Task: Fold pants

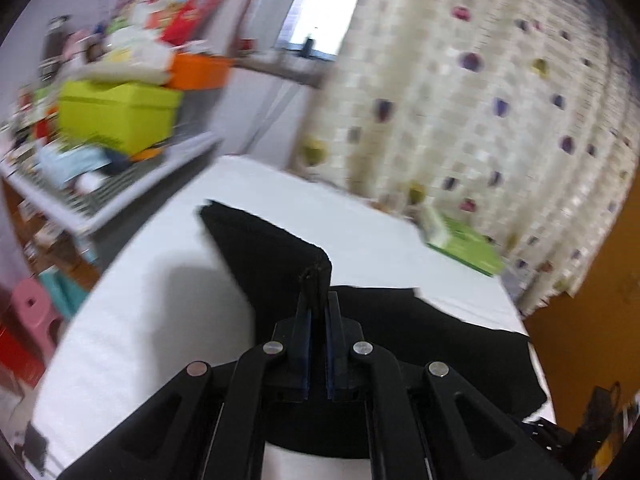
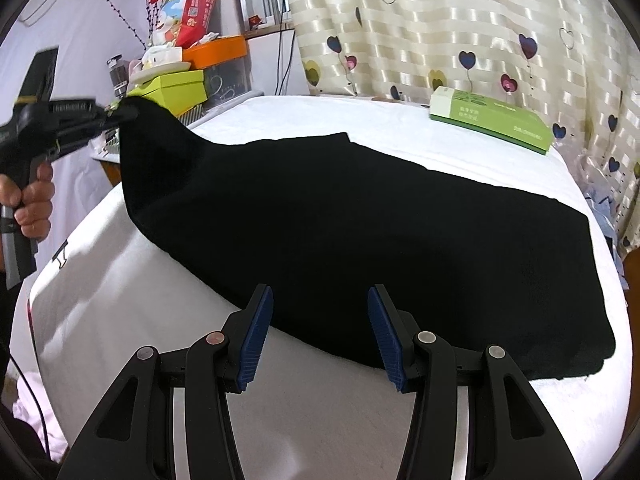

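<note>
Right gripper point(image 2: 320, 332) gapes beside pants point(image 2: 360, 232), left gripper point(image 1: 318, 308) pinching them

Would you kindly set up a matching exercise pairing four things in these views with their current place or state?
Things:
1. left claw
2. right claw
3. black fabric pants
4. green rectangular cardboard box

States:
A. at the white-covered table's far edge, by the curtain
B. open, holding nothing
C. one end lifted, the rest lying flat
D. shut on black cloth

Pairs: 1-D, 2-B, 3-C, 4-A
</note>
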### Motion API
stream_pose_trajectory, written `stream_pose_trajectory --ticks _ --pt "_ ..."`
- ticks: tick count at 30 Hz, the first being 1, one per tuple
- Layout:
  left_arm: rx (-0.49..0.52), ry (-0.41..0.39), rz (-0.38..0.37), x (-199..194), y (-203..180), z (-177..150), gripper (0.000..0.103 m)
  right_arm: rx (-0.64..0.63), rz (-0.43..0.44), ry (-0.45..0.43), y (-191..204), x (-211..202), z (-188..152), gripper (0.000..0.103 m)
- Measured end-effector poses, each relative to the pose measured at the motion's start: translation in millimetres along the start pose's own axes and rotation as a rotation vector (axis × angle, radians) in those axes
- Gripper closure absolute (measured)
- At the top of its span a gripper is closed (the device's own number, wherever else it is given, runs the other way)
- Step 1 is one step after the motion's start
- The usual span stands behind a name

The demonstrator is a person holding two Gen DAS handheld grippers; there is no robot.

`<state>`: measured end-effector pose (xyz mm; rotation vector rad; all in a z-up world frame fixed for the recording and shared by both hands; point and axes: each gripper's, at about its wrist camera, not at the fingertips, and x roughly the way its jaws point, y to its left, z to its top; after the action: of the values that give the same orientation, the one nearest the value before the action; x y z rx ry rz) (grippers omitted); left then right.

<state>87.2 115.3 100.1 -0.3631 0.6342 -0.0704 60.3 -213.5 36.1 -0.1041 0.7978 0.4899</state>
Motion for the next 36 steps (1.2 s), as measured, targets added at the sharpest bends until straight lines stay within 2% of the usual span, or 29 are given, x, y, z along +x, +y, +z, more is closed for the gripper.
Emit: stream_pose_trajectory --ticks 6,10,14,17,22,24,27,30,31,36 --pt "0.124 0.071 -0.145 25 -72 -8 0.096 0.034 -0.028 -0.007 -14 -12 -5 0.052" --pt "0.188 0.178 -0.247 50 -108 -38 0.096 0.066 -0.057 -0.011 -28 -21 -9 0.052" --pt "0.247 0.319 -0.297 77 -128 -79 0.096 0.095 -0.079 -0.006 -39 -24 -14 0.052" --pt "0.257 0.383 -0.293 88 -131 -99 0.096 0.115 -0.080 -0.003 -46 -24 -15 0.052" --pt "0.253 0.378 -0.335 77 -130 -95 0.096 0.121 -0.071 -0.009 -48 -23 -13 0.052" --pt "0.267 0.366 -0.366 67 -130 -93 0.086 0.117 -0.065 -0.009 -47 -22 -11 0.052" --pt "0.269 0.327 -0.425 46 -127 -88 0.083 0.111 -0.055 -0.017 -46 -23 -11 0.052" --pt "0.264 0.266 -0.414 26 -116 -80 0.081 0.118 -0.034 -0.021 -45 -21 -8 0.052" --pt "0.262 0.244 -0.388 21 -112 -77 0.081 0.118 -0.029 -0.022 -44 -20 -7 0.052" --pt "0.213 0.158 -0.170 18 -76 -60 0.081 0.127 0.027 -0.026 -40 -14 3 0.052"
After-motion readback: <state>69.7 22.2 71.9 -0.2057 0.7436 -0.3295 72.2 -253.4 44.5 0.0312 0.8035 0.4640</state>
